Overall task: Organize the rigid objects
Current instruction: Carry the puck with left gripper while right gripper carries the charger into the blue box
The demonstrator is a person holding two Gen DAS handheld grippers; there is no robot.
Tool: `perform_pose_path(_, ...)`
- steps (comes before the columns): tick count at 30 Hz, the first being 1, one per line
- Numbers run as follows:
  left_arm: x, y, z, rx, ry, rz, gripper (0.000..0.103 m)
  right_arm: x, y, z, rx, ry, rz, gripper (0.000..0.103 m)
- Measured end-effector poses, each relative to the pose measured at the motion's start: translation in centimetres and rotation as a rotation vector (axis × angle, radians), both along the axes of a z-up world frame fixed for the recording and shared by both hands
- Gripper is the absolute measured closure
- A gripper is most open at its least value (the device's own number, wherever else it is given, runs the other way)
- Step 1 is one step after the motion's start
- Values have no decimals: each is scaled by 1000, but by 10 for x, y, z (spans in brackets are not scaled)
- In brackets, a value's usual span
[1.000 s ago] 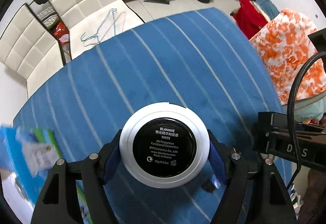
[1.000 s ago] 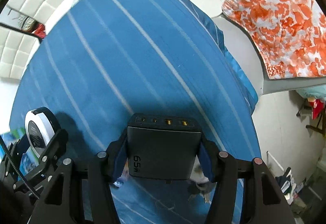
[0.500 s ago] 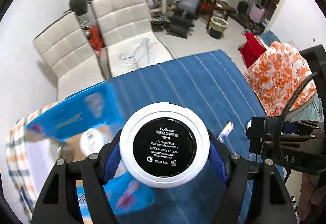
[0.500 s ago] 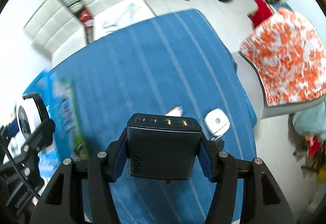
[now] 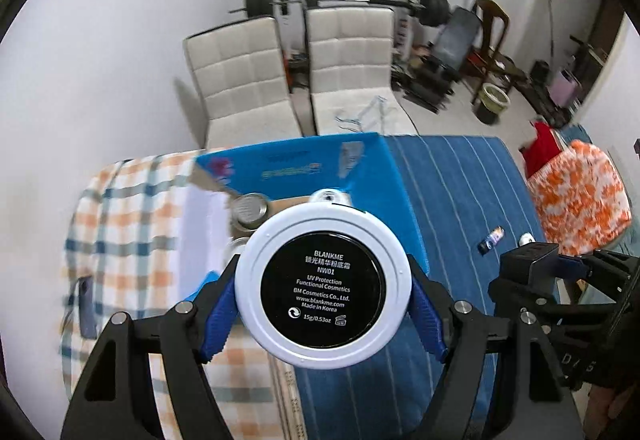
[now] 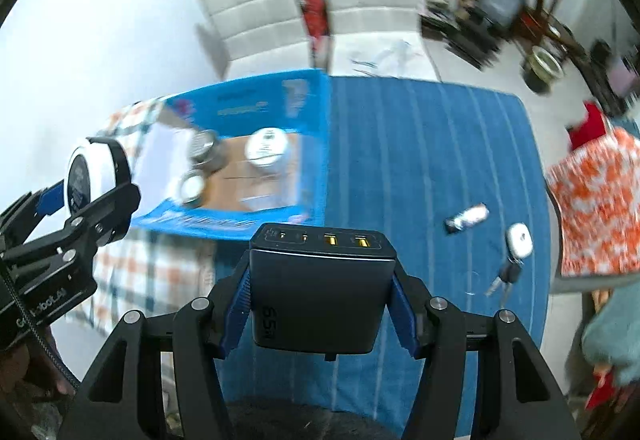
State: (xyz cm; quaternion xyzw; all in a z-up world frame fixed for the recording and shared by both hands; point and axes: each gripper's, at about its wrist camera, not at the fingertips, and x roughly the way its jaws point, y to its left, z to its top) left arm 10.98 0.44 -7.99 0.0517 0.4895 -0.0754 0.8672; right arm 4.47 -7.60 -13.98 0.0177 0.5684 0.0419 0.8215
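My left gripper [image 5: 322,314] is shut on a round white cosmetics compact [image 5: 323,288] with a black label, held up over the near edge of an open blue cardboard box [image 5: 296,164]. My right gripper [image 6: 322,310] is shut on a dark grey charger block [image 6: 320,292] with several ports on its far face, just in front of the same blue box [image 6: 248,100]. In the right wrist view the left gripper [image 6: 76,184] with the compact [image 6: 90,170] hangs at the left. Round tins and a white jar [image 6: 266,148] lie inside the box.
A blue striped cloth [image 6: 420,144] covers the surface; a checked cloth [image 5: 132,240] lies left of the box. A small tube [image 6: 468,218], a white key fob with keys [image 6: 516,244] lie on the right. Two white chairs [image 5: 288,60] stand beyond; orange patterned fabric [image 5: 580,196] at right.
Both grippers rose and swung left with their loads; the blue box, once at the left edge, now sits straight ahead with its contents showing. The far wall and chairs came into view.
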Motion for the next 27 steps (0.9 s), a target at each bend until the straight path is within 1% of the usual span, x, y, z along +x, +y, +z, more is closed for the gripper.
perform_pose_path(3,-11,20,7,-13,-14,45,30,-9,30,11,-1,-16,63,40)
perform_pose_path(8,-16,46,10,-28,-15,78,30,-13,57,19,3,-31,111,40)
perform_pose_path(12,-13,65,8,-37,-11,95,30,-7,69,18,24,-29,127,40)
perform_pose_path(15,0,79,-3,-51,5,105,30,6,72,10,53,-18,125,40)
perform_pose_path(19,29,89,-41,-84,63,91,30,42,76,-17,108,24,104,40)
perform_pose_path(25,64,79,-107,-66,159,20,30,112,85,-79,221,148,56,40)
perform_pose_path(27,75,76,-129,-82,199,14,30,136,94,-99,239,172,55,40)
